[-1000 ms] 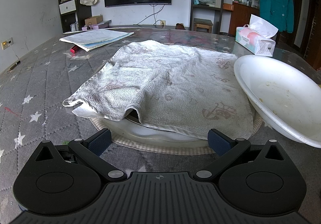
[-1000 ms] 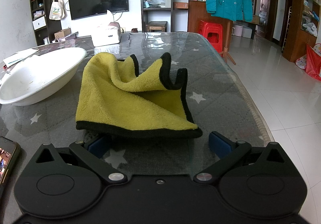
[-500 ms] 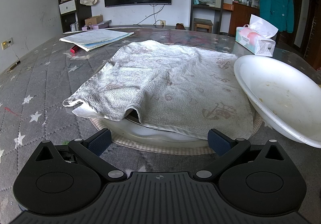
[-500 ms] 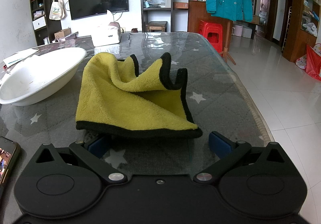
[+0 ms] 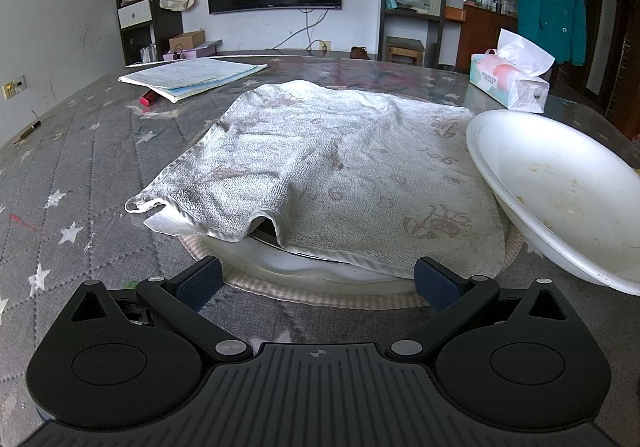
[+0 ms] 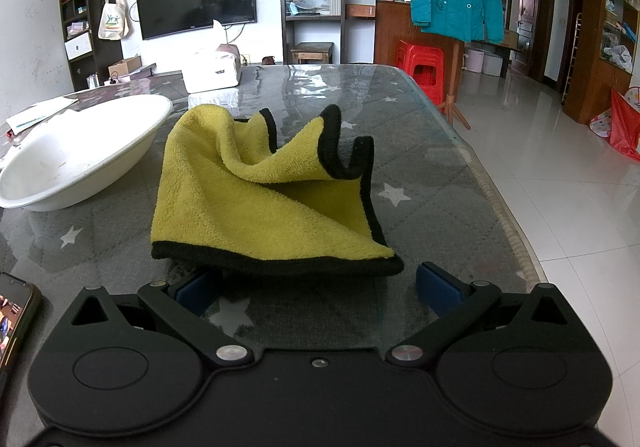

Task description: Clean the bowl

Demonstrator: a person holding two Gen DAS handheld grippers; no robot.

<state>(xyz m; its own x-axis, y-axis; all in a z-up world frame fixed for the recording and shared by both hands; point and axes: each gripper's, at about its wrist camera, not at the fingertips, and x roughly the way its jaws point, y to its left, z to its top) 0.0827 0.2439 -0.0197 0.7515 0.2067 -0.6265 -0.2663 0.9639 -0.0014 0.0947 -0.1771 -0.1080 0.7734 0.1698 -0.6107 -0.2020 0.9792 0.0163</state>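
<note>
Nothing has moved since a second ago; both grippers sit exactly where they were, low over the table (image 5: 80, 151), a wide grey top patterned with white stars under a glossy sheet.

Biggest on it is the pale grey towel (image 5: 332, 167), spread flat over something white and round that rests on a woven mat; only the near edge of that shows beneath the towel's hem. Just to the right of the towel stands the white bowl (image 5: 560, 187), tilted up on one side, its rim overlapping the mat's edge, with small yellowish specks of residue inside. From the right wrist view the same bowl (image 6: 80, 151) lies to the left, close beside the yellow cloth (image 6: 260, 207), a black-edged rag crumpled with two corners curling upward.

The left gripper (image 5: 318, 281) has its jaws spread wide, empty, pointing at the towel's near hem. The right gripper (image 6: 318, 287) is likewise spread wide and holds nothing; the cloth's black hem lies just ahead of it, and the left pad is partly tucked behind that hem, though I cannot tell if it touches.

Further back sit a tissue pack (image 5: 508, 83) beyond the bowl, a stack of papers (image 5: 192, 77) with a red pen (image 5: 150, 98) beside it, and a phone (image 6: 14, 321) at the near left edge.
</note>
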